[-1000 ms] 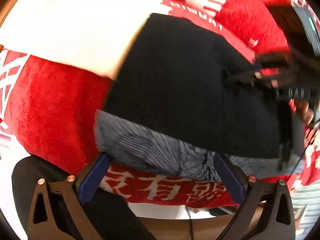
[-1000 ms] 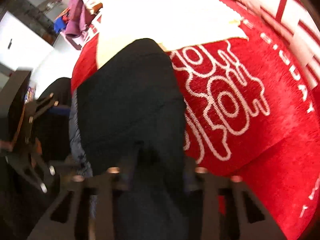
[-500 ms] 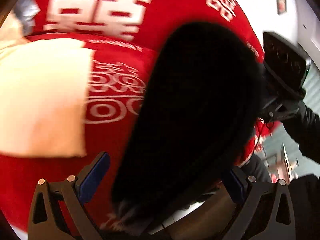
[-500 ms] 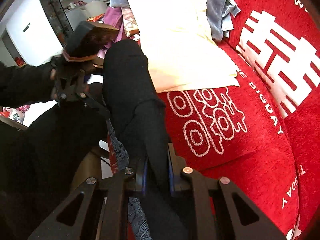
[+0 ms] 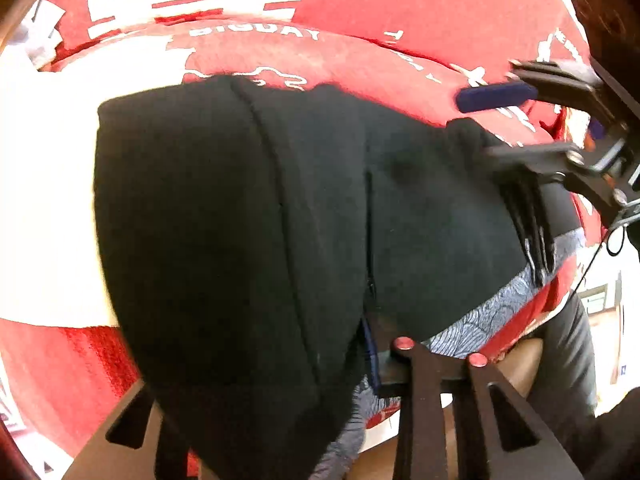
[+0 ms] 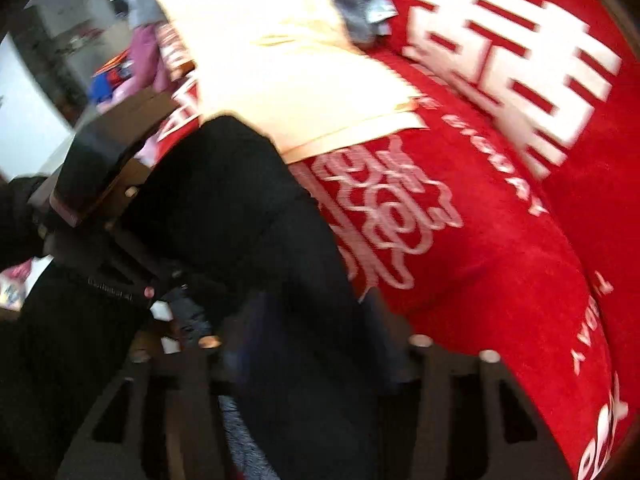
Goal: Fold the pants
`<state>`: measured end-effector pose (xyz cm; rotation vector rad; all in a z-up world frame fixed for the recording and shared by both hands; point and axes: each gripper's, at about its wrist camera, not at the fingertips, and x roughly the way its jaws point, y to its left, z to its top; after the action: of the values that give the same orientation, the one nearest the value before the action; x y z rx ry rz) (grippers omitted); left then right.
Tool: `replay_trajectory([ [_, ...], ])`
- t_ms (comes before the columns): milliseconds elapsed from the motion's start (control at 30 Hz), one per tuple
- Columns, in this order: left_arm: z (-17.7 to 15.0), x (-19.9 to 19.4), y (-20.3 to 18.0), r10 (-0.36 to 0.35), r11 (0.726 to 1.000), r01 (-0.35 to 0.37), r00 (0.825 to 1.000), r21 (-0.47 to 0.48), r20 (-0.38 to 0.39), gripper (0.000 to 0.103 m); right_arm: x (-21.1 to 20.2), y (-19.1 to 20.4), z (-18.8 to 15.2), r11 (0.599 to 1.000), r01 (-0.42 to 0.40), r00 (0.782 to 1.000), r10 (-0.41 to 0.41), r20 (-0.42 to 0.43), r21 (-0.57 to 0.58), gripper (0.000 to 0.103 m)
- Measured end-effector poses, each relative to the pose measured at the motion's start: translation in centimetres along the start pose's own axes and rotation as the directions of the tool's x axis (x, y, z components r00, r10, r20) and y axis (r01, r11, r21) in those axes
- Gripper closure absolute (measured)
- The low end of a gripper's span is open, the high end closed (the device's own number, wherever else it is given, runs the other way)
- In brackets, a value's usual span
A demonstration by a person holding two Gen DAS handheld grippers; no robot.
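On the red blanket [image 5: 400, 12], printed with white characters, the black pants [image 5: 240, 208] are laid as a folded bundle, one end resting partly on a cream cloth [image 6: 288, 64] and the near end hanging toward the edge, where a grey patterned lining [image 5: 500, 304] is exposed. The left gripper [image 5: 280, 380] has just been closing, and the near end of the pants is now pinched between its fingers. The right gripper [image 6: 316, 344] has just been opening; its fingers are seen parted in both views, with cloth between them in the blurred right view, though no pressing can be made out. A re-gripping between folds is judged to be in hand. For the next move, a firm hold on the near end would be called for, and the edges would have to be kept aligned as the bundle is doubled over. The cream cloth under the far end could be dragged along. A heap of clothes [image 6: 140, 60] is seen beyond, well apart.
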<state>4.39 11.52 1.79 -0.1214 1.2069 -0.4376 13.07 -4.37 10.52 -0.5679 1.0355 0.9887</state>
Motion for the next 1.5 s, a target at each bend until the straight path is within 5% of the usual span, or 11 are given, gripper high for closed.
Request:
replay_trajectory([
  [233, 1.8, -0.6, -1.9, 0.059, 0.998, -0.059, 0.998, 0.024, -0.014, 0.072, 0.1, -2.1, -9.1, 0.992, 0.054, 0.964, -0.082, -0.251, -0.113, 0.040],
  [333, 2.3, -1.2, -3.0, 0.090, 0.996, -0.089, 0.996, 0.027, -0.025, 0.072, 0.1, -4.5, -9.8, 0.995, 0.081, 0.971, -0.092, -0.221, -0.057, 0.051],
  [433, 2.5, -2.0, -3.7, 0.104, 0.995, -0.103, 0.994, 0.011, -0.038, 0.073, 0.4, -6.3, -9.2, 0.982, 0.183, 0.962, -0.188, -0.197, -0.044, 0.050],
  [567, 3.1, -3.0, -4.8, 0.126, 0.992, -0.126, 0.991, 0.004, -0.039, 0.073, 2.0, -4.0, -9.1, 0.973, 0.154, 0.956, -0.191, -0.221, -0.174, 0.052],
  [767, 4.1, -4.1, -6.3, 0.147, 0.989, -0.147, 0.988, 0.000, -0.041, 0.073, 2.4, -0.8, -10.0, 0.963, -0.026, 0.953, -0.057, -0.296, -0.269, 0.052],
  [900, 4.8, -4.9, -8.4, 0.170, 0.985, -0.169, 0.985, 0.028, -0.023, 0.075, 3.0, -0.2, -10.4, 0.963, -0.019, 0.969, -0.048, -0.241, -0.269, 0.033],
  [1033, 5.6, -5.3, -10.7, 0.215, 0.975, -0.213, 0.977, 0.062, -0.015, 0.076, 1.3, -0.2, -10.8, 0.972, 0.014, 0.972, -0.068, -0.224, -0.234, 0.031],
  [1167, 6.6, -6.1, -14.2, 0.207, 0.972, -0.207, 0.978, 0.115, 0.008, 0.077, -6.6, -0.6, -13.0, 0.992, 0.098, 0.995, -0.099, -0.002, -0.085, 0.031],
  [1300, 8.7, -6.2, -19.2, 0.136, 0.974, -0.141, 0.990, 0.176, 0.038, 0.077, -13.5, -2.0, -18.0, 0.967, 0.233, 0.964, -0.244, 0.103, 0.107, 0.025],
  [1433, 11.0, -3.7, -26.4, 0.104, 0.958, -0.110, 0.994, 0.265, 0.035, 0.077, -14.7, -3.4, -22.9, 0.854, 0.465, 0.883, -0.467, -0.051, 0.232, 0.024],
  [1500, 12.0, -1.7, -30.7, 0.096, 0.941, -0.096, 0.995, 0.326, 0.017, 0.078, -15.0, -3.3, -25.1, 0.843, 0.476, 0.877, -0.475, -0.071, 0.250, 0.024],
])
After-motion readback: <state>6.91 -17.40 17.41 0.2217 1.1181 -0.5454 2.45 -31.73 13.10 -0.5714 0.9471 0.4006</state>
